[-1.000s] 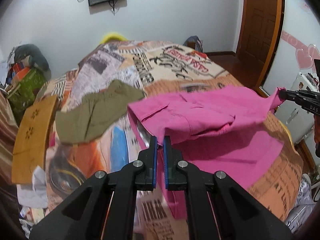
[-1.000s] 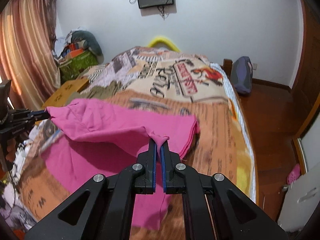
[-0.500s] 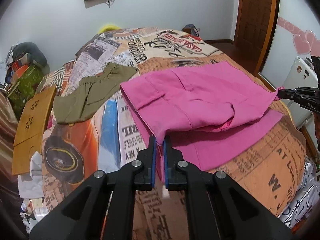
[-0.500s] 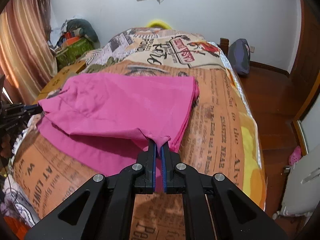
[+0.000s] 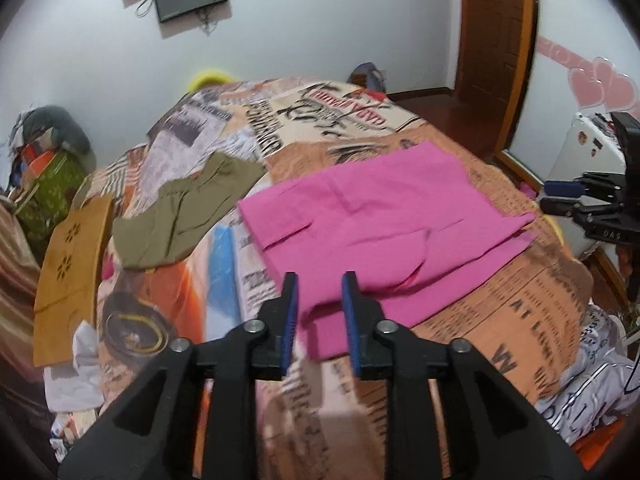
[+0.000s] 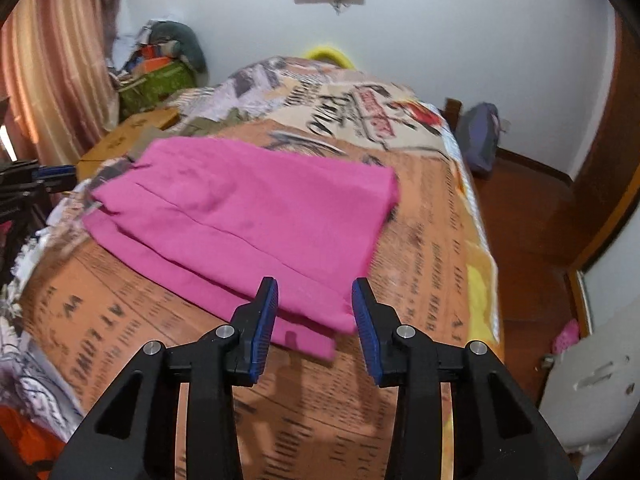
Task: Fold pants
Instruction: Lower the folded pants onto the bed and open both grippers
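Note:
The pink pants [image 5: 372,220] lie folded over on the newspaper-print bedspread [image 5: 500,316]; they also show in the right wrist view [image 6: 248,216]. My left gripper [image 5: 319,280] is open and empty, just above the near left corner of the fold. My right gripper [image 6: 315,284] is open and empty above the near right corner. The right gripper also shows at the right edge of the left wrist view [image 5: 560,196], and the left gripper at the left edge of the right wrist view [image 6: 52,172].
An olive-green garment [image 5: 184,216] lies on the bed left of the pink pants. A wooden board [image 5: 68,272] leans at the bed's left side. Clothes piles lie by the curtain [image 6: 160,64]. A wooden door [image 5: 496,32] and floor are to the right.
Both grippers have opened and let go of the pink pants. The lifted layer has dropped flat onto the lower layer. Both grippers have pulled back slightly toward the bed's near edge.

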{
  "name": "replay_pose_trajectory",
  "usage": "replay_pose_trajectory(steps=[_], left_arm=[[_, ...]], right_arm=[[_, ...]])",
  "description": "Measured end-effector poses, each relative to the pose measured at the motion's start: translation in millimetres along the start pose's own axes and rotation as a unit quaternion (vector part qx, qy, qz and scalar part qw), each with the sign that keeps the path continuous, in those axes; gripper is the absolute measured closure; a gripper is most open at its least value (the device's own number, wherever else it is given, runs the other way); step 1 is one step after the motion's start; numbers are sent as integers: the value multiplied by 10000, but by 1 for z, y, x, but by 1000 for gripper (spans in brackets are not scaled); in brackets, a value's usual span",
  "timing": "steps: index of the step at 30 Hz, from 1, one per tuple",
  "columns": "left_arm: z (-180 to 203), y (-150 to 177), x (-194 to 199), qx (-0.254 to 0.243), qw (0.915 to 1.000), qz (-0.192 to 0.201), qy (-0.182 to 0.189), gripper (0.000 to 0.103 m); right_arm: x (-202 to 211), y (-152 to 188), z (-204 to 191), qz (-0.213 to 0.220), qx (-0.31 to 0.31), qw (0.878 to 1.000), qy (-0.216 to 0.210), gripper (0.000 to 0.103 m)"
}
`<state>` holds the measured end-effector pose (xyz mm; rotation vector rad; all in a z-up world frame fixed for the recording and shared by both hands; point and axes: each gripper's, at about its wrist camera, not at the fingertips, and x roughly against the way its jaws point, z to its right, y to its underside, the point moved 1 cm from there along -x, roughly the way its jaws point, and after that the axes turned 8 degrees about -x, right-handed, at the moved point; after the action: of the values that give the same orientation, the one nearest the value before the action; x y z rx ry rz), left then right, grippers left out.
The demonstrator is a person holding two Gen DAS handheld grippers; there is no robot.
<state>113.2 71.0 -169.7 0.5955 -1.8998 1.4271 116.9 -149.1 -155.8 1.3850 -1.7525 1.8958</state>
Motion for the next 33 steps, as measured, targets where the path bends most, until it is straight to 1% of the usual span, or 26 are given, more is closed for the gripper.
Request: replay_pose_trajectory(steps=[2, 3, 8, 10, 13, 16, 18, 24, 27, 31, 32, 33], left_arm=[[10, -5, -4, -143, 9999, 10, 92, 66], [18, -8, -10, -277, 9995, -33, 117, 65], [45, -9, -36, -711, 9966, -323, 273, 64], [54, -7, -47, -911, 9943, -474, 303, 64], [60, -5, -58, -1074, 9915, -616, 387, 63], [63, -5, -63, -1174, 9905, -612, 381, 62], [61, -8, -65, -1132, 9909, -592, 432, 62], [49, -23, -70, -798, 9934, -530, 636, 63], [43, -29, -68, -639, 9943, -487, 698, 64], [37, -32, -65, -429, 9944, -444, 860, 64], [38, -32, -65, -426, 9943, -446, 875, 64], [39, -30, -64, -437, 9939, -449, 911, 64]], right_arm=[[-3, -5, -12, 23, 94, 9998, -147, 68], [-4, -7, -17, 31, 137, 9997, -215, 68], [-21, -9, -43, -77, 284, 9978, -591, 68], [-28, -7, -48, -168, 306, 9971, -671, 68], [-41, -3, -55, -340, 361, 9961, -736, 68], [-50, 1, -58, -485, 355, 9949, -815, 68], [-53, 2, -59, -528, 344, 9944, -854, 68], [-62, -1, -61, -587, 342, 9935, -910, 68], [-64, -3, -61, -555, 357, 9937, -908, 65], [-66, -6, -57, -446, 192, 9944, -942, 65], [-66, -8, -55, -439, 96, 9941, -984, 66], [-65, -9, -53, -401, 10, 9937, -1044, 76]])
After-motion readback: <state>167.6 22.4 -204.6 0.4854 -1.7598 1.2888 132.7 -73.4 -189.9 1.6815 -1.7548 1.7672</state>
